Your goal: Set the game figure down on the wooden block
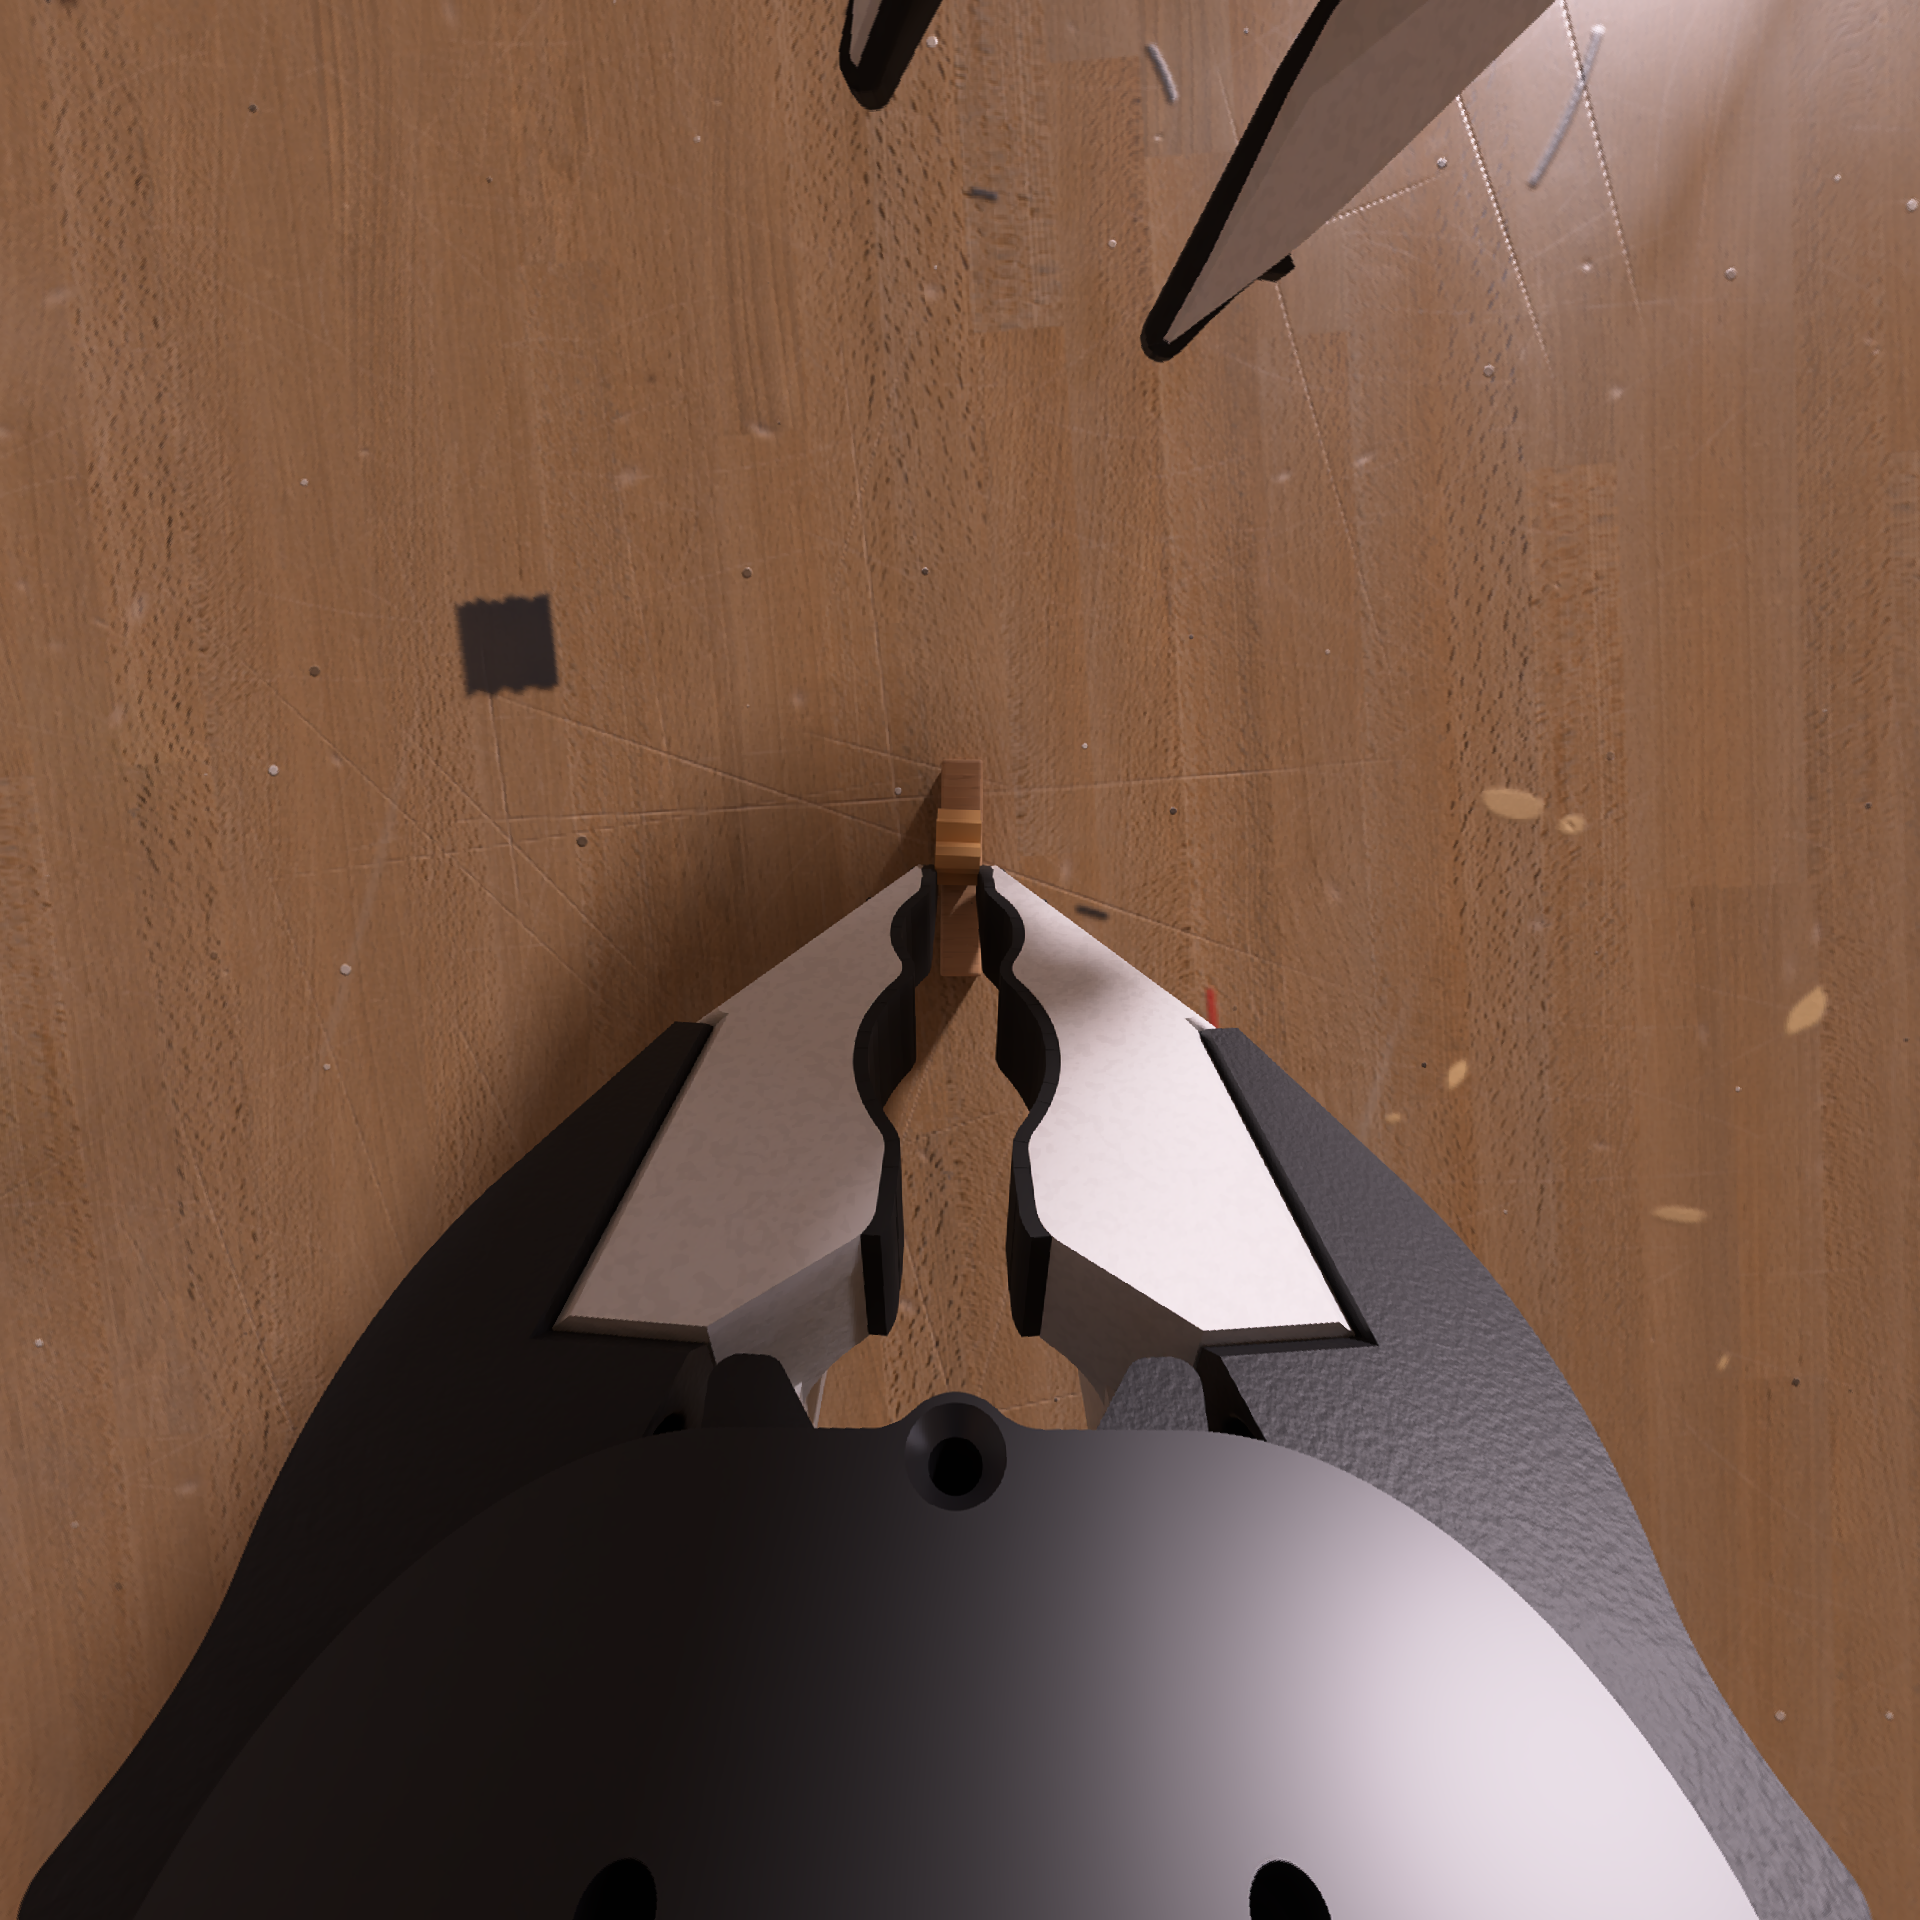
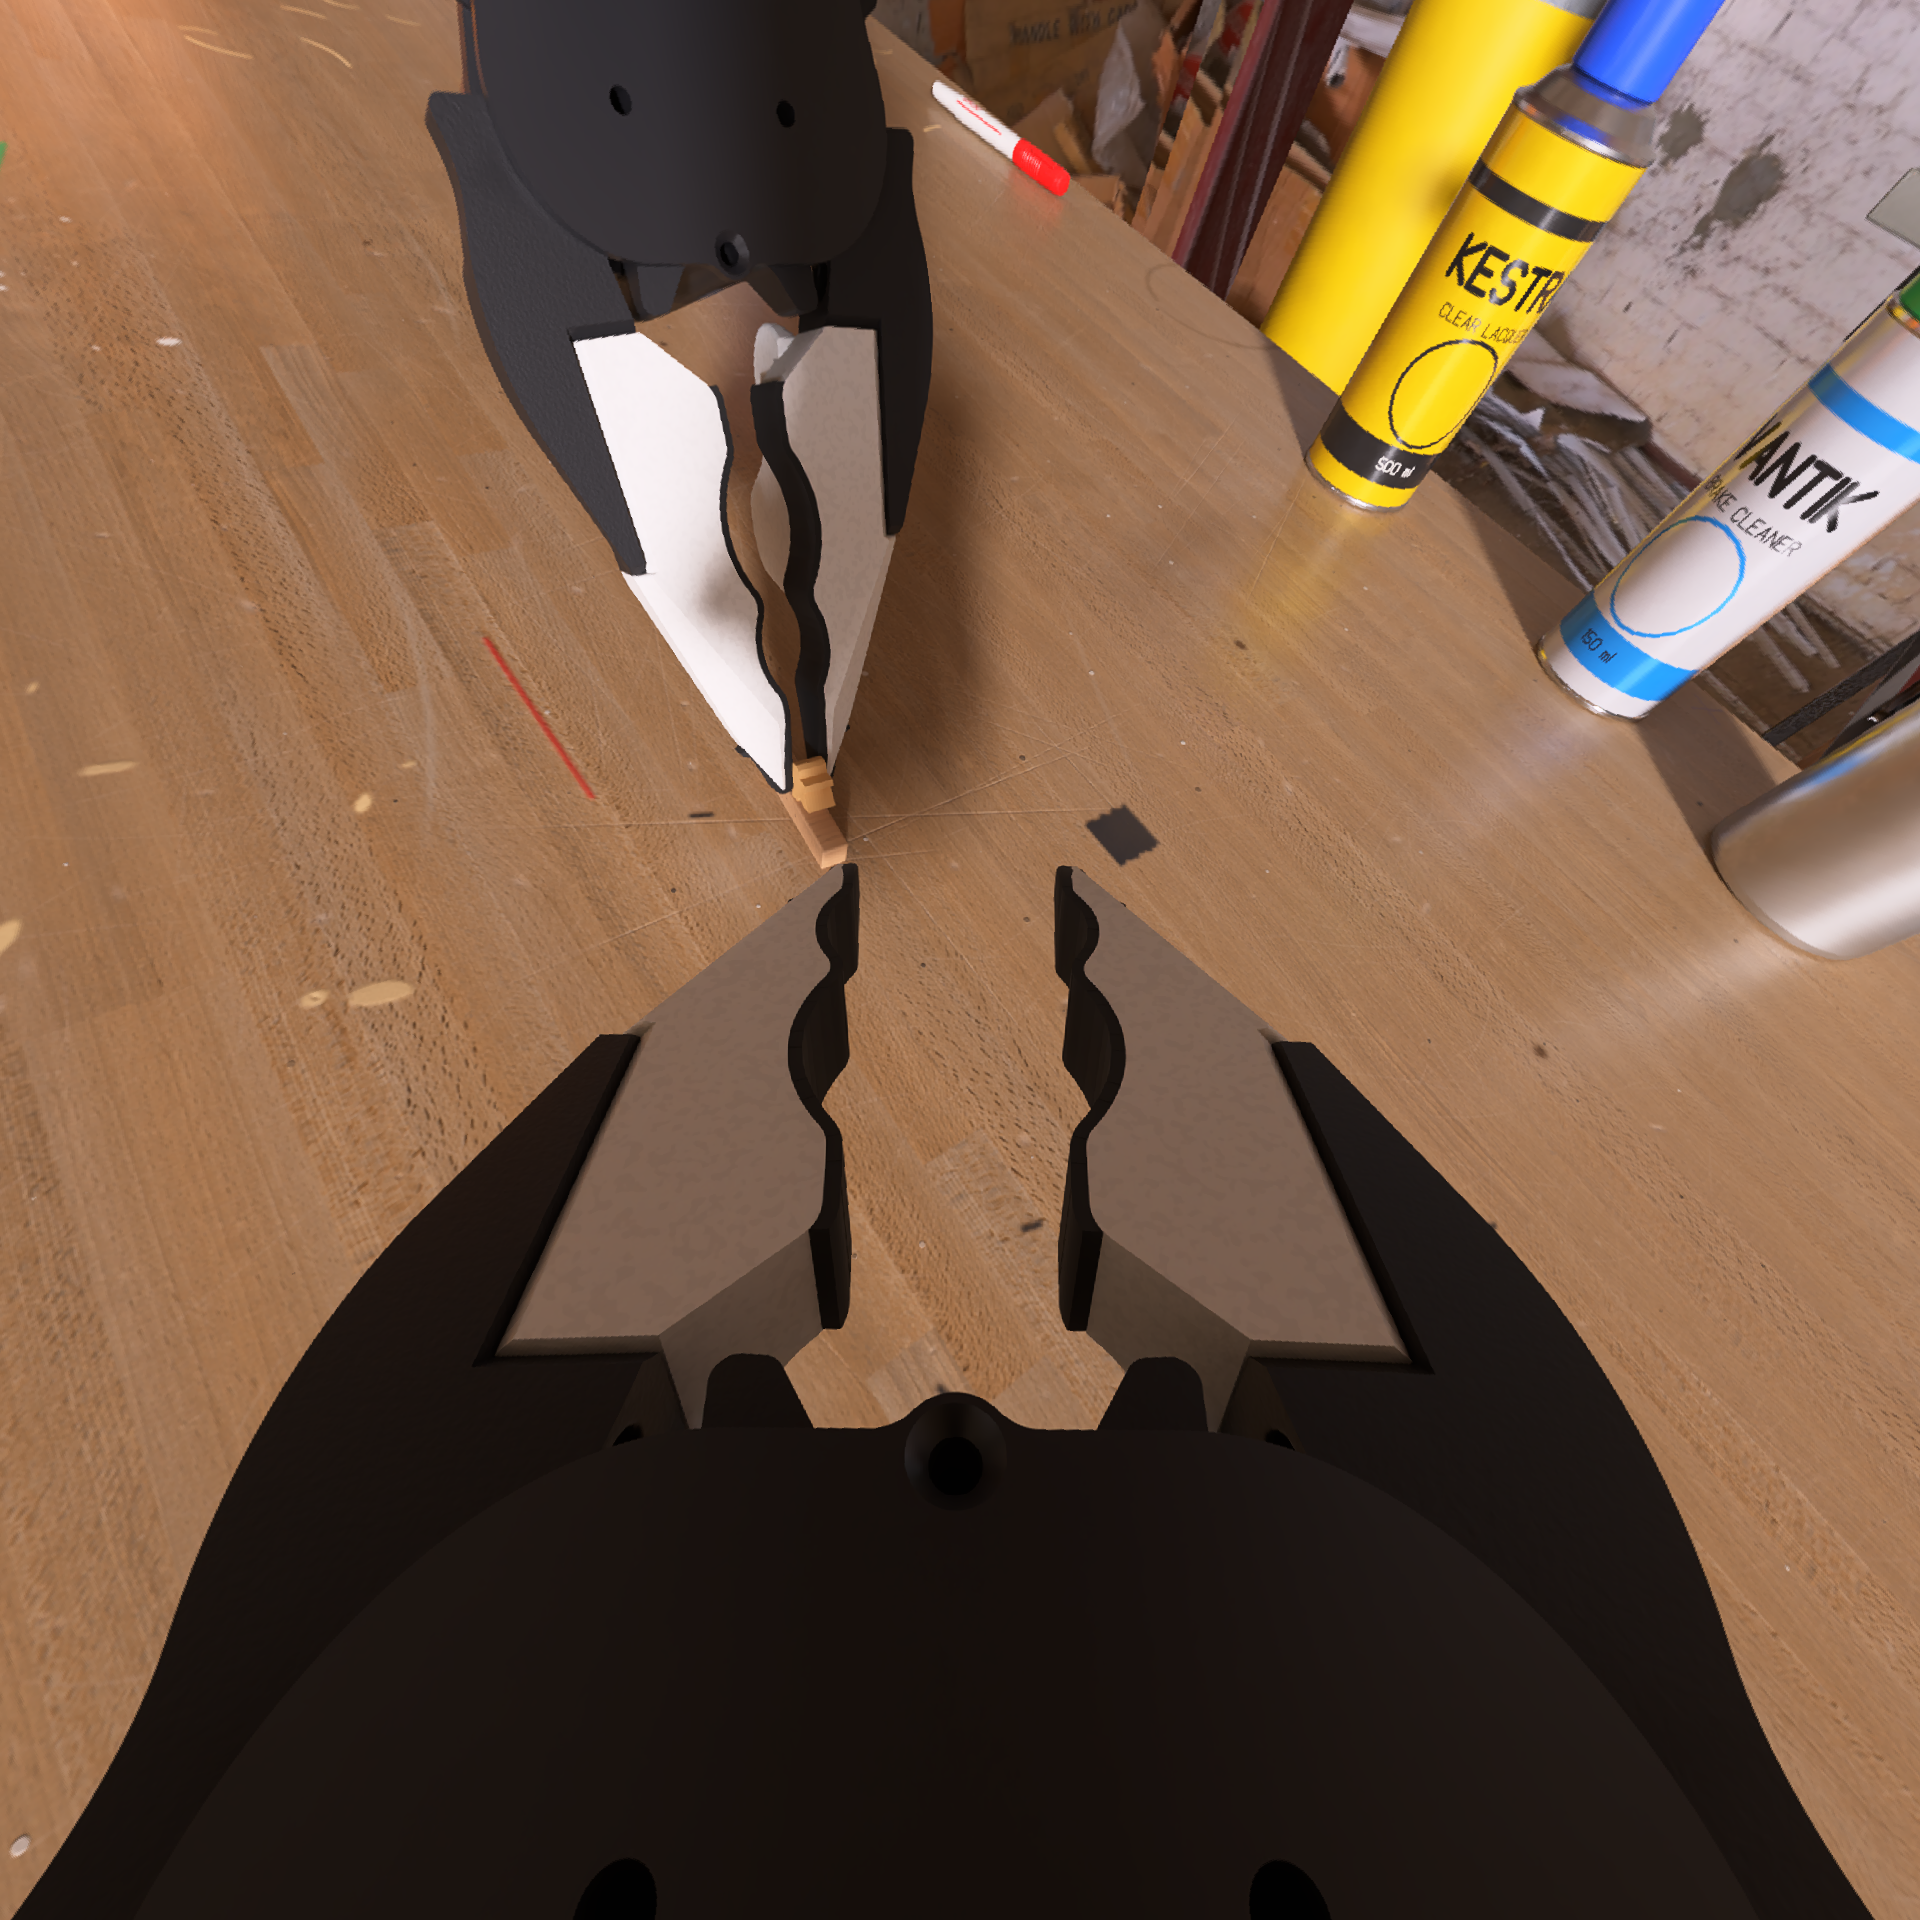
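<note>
The game figure [image 1: 958, 831] is a small tan stepped wooden piece. My left gripper [image 1: 956, 875] points down at the wooden table [image 1: 416, 1039] and is shut on the figure, whose low end is at or just above the tabletop. The right wrist view shows the same: the left gripper [image 2: 816, 764] pinches the figure [image 2: 821, 821]. A small dark flat square piece [image 1: 506, 646] lies on the table left of it, and also shows in the right wrist view [image 2: 1122, 834]. My right gripper [image 2: 956, 878] is open and empty, just short of the figure; its fingers [image 1: 1268, 208] show in the left wrist view.
A yellow spray can [image 2: 1455, 343], a white and blue spray can [image 2: 1714, 582] and a metal cylinder [image 2: 1829, 852] stand along the table's right edge. A red-capped marker [image 2: 1003, 140] lies at the back. A thin red line [image 2: 540, 717] marks the tabletop.
</note>
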`<action>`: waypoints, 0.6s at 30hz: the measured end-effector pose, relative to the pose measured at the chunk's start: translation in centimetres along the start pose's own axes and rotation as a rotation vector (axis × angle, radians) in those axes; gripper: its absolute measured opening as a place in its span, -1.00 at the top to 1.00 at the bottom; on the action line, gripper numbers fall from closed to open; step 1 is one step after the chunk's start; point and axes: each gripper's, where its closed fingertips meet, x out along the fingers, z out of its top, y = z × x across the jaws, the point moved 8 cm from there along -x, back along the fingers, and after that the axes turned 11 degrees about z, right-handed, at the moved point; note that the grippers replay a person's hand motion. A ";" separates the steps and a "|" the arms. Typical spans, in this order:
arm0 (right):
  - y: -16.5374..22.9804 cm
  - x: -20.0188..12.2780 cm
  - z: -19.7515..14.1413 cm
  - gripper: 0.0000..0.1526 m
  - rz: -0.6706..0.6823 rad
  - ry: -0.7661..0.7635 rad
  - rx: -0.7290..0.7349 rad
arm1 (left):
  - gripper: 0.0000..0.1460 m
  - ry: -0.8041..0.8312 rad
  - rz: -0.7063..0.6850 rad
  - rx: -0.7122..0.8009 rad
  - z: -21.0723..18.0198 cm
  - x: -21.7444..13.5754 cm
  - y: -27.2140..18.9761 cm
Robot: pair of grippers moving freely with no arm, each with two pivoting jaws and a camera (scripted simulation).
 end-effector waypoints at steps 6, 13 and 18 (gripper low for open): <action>0.0 0.2 -0.3 0.51 -0.003 0.019 -0.003 | 0.80 -0.055 0.003 -0.043 -0.3 -0.4 0.3; -0.1 0.2 -0.4 0.51 -0.006 0.018 0.000 | 0.73 -0.290 0.159 -0.194 -1.2 -6.8 3.3; -0.1 0.2 -0.4 0.51 -0.008 0.019 -0.006 | 0.73 -0.416 0.457 -0.346 -4.3 -15.2 8.4</action>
